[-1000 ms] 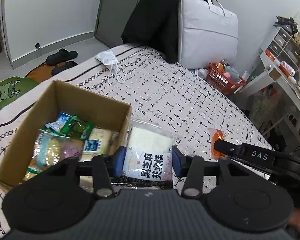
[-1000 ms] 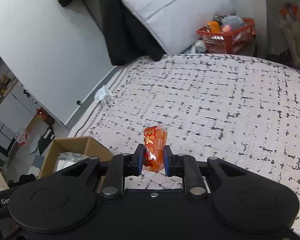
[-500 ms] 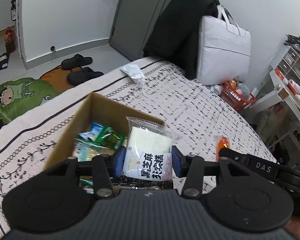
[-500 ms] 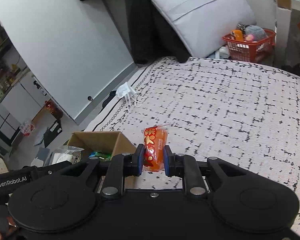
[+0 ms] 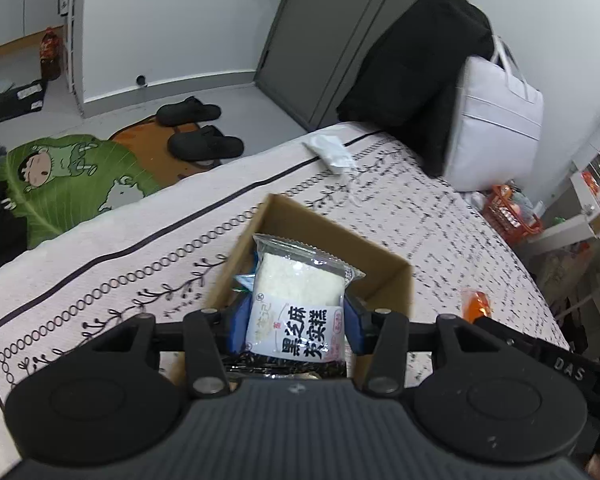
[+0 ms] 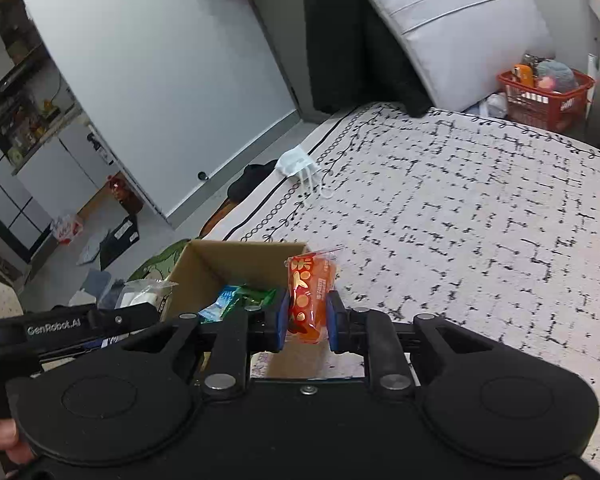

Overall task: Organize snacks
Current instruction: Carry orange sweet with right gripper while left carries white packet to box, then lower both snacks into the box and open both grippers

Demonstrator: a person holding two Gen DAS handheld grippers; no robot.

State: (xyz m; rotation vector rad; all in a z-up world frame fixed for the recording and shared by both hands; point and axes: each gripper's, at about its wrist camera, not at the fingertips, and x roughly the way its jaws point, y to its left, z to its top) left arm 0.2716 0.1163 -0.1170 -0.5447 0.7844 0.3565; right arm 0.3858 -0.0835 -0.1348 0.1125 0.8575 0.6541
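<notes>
Blue-padded left tool clamps a white cake packet; right tool pinches an orange packet.

box: on the bed, near its floor-side edge
box contents: small packets inside, against the near wall
left gripper's packet: held over the box
right gripper's packet: held just beside the box's right wall
face mask: on the bed's floor-side edge, beyond the box
bag: at the bed's far end
basket: off the bed, right of the bag
slippers: on the floor, left of the bed
</notes>
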